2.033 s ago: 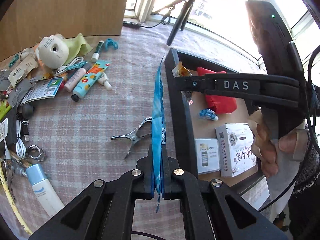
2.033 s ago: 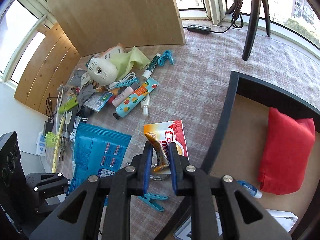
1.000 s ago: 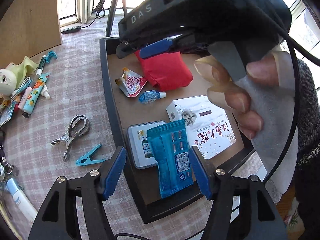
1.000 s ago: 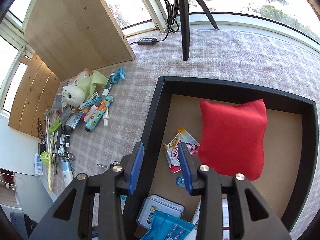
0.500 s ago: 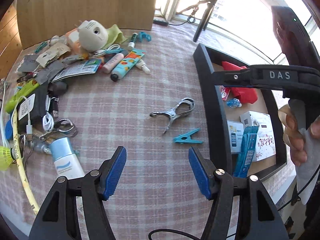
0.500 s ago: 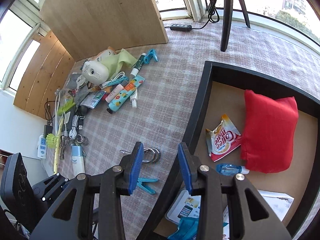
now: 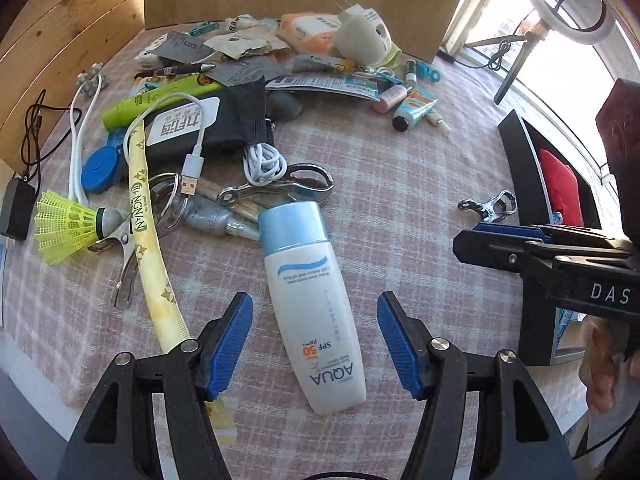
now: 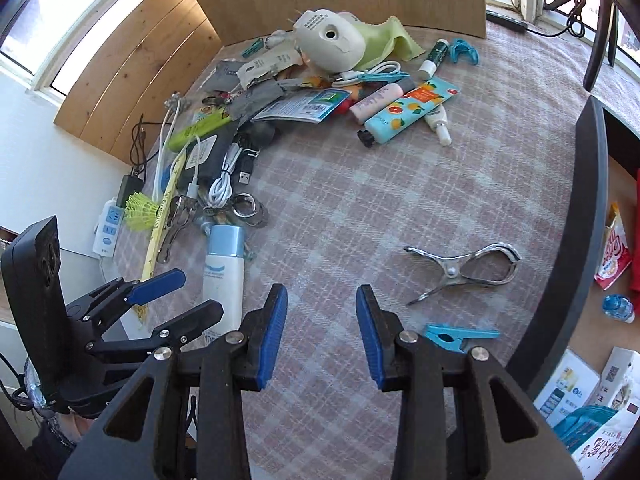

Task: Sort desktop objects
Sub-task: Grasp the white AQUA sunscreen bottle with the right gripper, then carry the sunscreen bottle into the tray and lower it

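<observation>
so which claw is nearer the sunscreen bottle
Left. The left claw straddles the sunscreen bottle, open; the right claw hangs open over bare cloth beside it.

Strong daylight pours through the windows [image 7: 560, 40], blowing the panes out to white in both views. The checked desk [image 8: 360, 200] is bright and sharp, with short hard shadows. Fisheye bending curves the edges, and the corners fall dark.

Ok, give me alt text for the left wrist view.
Open left gripper hangs over a white sunscreen bottle lying on a checked tablecloth. Beyond it lies a clutter of cables, tubes and a shuttlecock; the right gripper enters from the right.
</observation>
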A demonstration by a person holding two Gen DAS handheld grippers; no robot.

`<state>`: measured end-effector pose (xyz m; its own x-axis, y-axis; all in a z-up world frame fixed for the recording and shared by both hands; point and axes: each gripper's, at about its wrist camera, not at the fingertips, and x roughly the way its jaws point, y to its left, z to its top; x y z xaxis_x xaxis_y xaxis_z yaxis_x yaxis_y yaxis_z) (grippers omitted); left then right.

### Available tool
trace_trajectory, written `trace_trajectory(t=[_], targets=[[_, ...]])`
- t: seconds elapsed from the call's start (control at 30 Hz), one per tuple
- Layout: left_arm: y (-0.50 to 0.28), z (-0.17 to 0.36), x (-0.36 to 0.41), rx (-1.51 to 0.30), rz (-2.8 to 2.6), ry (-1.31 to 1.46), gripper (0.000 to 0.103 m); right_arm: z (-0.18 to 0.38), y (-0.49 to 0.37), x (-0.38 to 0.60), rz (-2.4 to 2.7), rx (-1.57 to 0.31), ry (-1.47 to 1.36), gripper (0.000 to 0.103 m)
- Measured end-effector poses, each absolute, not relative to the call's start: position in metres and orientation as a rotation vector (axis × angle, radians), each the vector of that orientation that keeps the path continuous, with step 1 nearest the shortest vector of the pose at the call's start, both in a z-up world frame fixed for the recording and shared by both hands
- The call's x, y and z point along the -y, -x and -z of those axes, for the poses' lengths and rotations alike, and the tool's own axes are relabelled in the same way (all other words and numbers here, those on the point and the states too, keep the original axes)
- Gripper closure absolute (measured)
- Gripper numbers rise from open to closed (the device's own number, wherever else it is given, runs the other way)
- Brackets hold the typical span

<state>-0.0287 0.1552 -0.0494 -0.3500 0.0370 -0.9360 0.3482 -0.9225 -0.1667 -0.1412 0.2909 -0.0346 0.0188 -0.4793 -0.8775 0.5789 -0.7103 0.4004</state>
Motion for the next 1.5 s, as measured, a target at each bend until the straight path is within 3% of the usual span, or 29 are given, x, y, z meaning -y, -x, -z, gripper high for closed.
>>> trace_trajectory(t=[0.33,0.6,0.7,0.83,1.03,1.1,1.5], targets=[[0.02,0.071,-0.154,-0.537,2.398,-1.755,0.042,0.07,0.116,-0.238,1.672,-0.112,-1.626,0.068],[0.024,0.08,-0.135,-0.692,2.423,-1.746,0.042,0.086,0.116,-0.219,1.619,-0.051,-1.692,0.068],[0.026,0.085,-0.125,-0.783,2.401,-1.751,0.049,0.087,0.12,-0.216,1.593,0.013,-1.709,0.069],[0.024,0.083,-0.125,-0.739,2.412,-1.727,0.049,0.085,0.121,-0.212,1.554,0.07,-1.698,0.068],[0.025,0.084,-0.132,-0.705,2.398,-1.685,0.052,0.09,0.118,-0.188,1.517,-0.003,-1.679,0.067],[0.025,0.083,-0.133,-0.69,2.38,-1.675,0.059,0.092,0.115,-0.183,1.525,-0.018,-1.662,0.064],[0.035,0.055,-0.164,-0.73,2.434,-1.622,0.059,0.069,0.129,-0.218,1.56,-0.006,-1.6,0.064]])
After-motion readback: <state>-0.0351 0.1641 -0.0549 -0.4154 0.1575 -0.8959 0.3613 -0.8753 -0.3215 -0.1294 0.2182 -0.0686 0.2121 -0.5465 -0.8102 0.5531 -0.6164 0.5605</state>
